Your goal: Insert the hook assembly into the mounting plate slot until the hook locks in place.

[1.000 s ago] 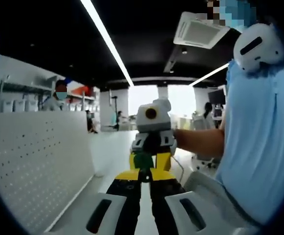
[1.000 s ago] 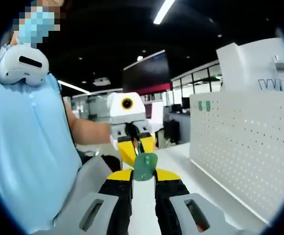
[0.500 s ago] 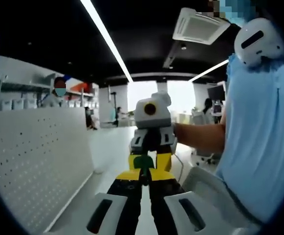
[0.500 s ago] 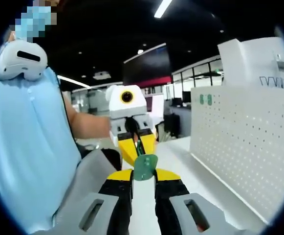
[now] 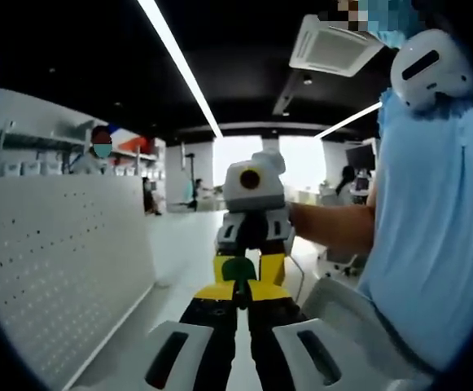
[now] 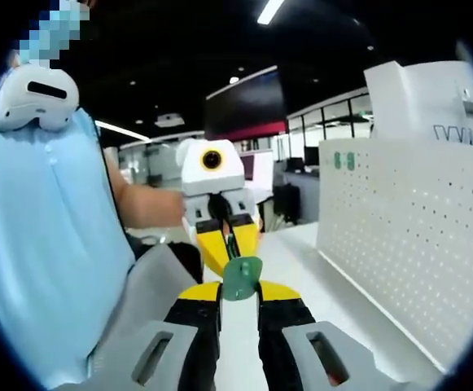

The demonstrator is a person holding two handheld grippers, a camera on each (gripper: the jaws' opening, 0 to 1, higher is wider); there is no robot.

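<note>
Pegboard (image 5: 57, 269), white and full of small holes, stands at 9 o'clock in the left gripper view, and a white table (image 5: 175, 244) runs beside it away from the camera. At 6 o'clock of this view the left gripper (image 5: 238, 295) rises with its black and yellow jaws drawn close together; between their tips sits a small green piece – the hook assembly (image 5: 238, 270). The other side of this piece is held by the right gripper (image 5: 249, 262), which faces the camera at the centre, its yellow jaws pointing down to the green part. At 3 o'clock a person in a light blue shirt (image 5: 435, 236) stands, one forearm reaching to the right gripper.

In the right gripper view the blue shirt (image 6: 45, 244) is at 9 o'clock. At 6 o'clock the right gripper (image 6: 240, 287) has its jaws nearly closed on the mounting plate (image 6: 242, 277), a flat green rounded piece which stands upright between the tips. Just above it the left gripper (image 6: 230, 244) comes in nose to nose, and its yellow jaws pinch a thin dark green stem that meets the plate – whether the stem is locked into the slot, one cannot tell. At 3 o'clock the pegboard (image 6: 399, 236) stands on the table (image 6: 301, 269).
</note>
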